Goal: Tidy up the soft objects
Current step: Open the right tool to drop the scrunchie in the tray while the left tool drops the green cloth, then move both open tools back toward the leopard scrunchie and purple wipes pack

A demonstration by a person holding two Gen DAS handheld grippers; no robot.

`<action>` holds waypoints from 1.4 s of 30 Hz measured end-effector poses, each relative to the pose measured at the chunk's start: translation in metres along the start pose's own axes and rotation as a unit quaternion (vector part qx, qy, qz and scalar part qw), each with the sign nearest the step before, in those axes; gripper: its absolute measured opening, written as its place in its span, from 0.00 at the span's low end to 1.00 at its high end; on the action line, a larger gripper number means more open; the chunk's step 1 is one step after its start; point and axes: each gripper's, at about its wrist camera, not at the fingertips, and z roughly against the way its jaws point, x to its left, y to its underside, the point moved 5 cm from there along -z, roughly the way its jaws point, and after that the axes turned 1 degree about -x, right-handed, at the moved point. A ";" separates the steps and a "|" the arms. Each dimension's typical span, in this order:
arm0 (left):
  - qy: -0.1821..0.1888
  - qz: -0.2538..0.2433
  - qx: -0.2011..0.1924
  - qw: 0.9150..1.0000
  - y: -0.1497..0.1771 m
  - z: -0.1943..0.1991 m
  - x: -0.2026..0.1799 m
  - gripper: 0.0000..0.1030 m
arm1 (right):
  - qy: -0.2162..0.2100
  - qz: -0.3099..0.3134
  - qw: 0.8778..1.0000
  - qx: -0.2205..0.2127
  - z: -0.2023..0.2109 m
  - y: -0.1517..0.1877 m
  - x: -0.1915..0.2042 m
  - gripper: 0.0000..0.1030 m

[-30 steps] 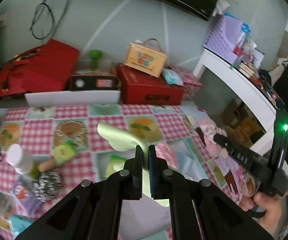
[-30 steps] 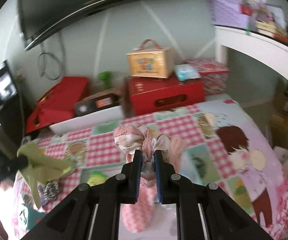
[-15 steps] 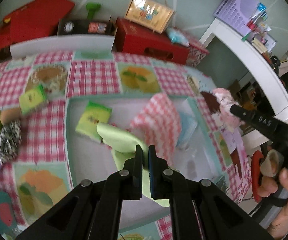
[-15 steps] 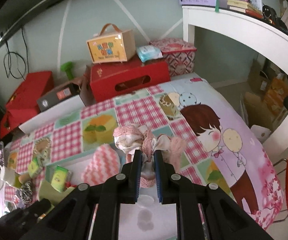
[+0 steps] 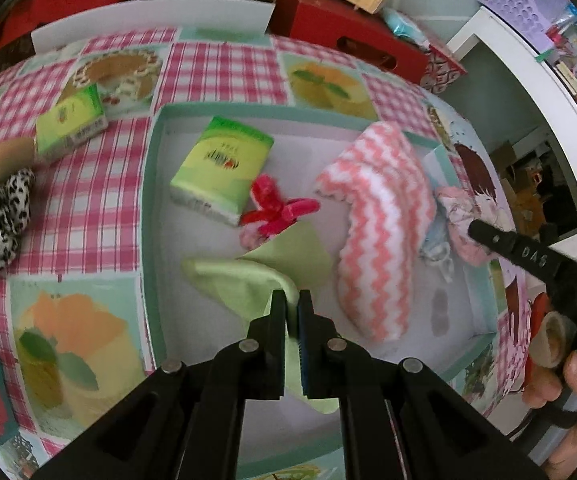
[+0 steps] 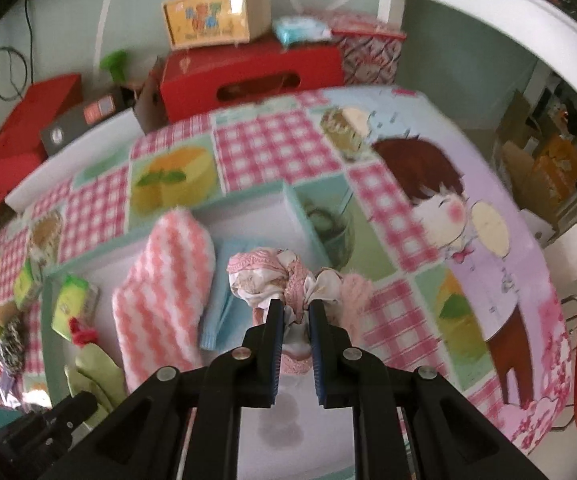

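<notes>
Left gripper [image 5: 292, 304]: clamped tight on a light green cloth [image 5: 248, 284], jaws pretty much together with just the fabric pinched between them. It's angled down over the tray.
Right gripper [image 6: 296, 312]: squeezed onto a pink-and-white fabric bundle [image 6: 272, 280], looks like a scrunchie or bunched-up cloth, can't really tell which. Also pointing down into the tray.
Tray [image 5: 150, 216]: shallow, pale inside with a teal rim, sitting on the checked tablecloth [image 5: 216, 68].
Green cloth: most of it drapes down onto the tray floor near the front, one corner fanned out toward the middle.
Pink bundle: over the right-hand side of the tray, close to the inner wall; can't tell if it's touching the floor.
Already in the tray: a pink-and-white zigzag fuzzy sock [image 5: 380, 232], a green tissue pack [image 5: 220, 168], a red fluffy hair tie [image 5: 276, 208] just beside the pack, and a light blue cloth [image 6: 224, 312] peeking out beside the sock.
Outside the tray, left side: a second green tissue pack [image 5: 70, 124], a leopard-print scrunchie [image 5: 0, 220], and a round tan thing I can't make out.
Background: red boxes [image 6: 248, 76] and a yellow carry box [image 6: 212, 12] stacked by the wall.
Person: a hand [image 5: 572, 408] on the right gripper's handle, seen from the left camera.
</notes>
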 end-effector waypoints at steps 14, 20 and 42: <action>0.004 0.020 0.013 1.000 -0.006 -0.006 0.011 0.17 | 0.021 0.033 0.999 0.032 -0.016 0.016 0.015 0.21; 0.008 0.019 0.002 1.000 -0.010 0.008 0.007 0.32 | 0.019 0.048 0.999 0.010 -0.001 0.011 0.024 0.35; -0.069 0.093 -0.108 0.987 -0.032 0.062 0.067 0.90 | -0.010 0.085 0.995 -0.054 0.039 0.000 0.066 0.76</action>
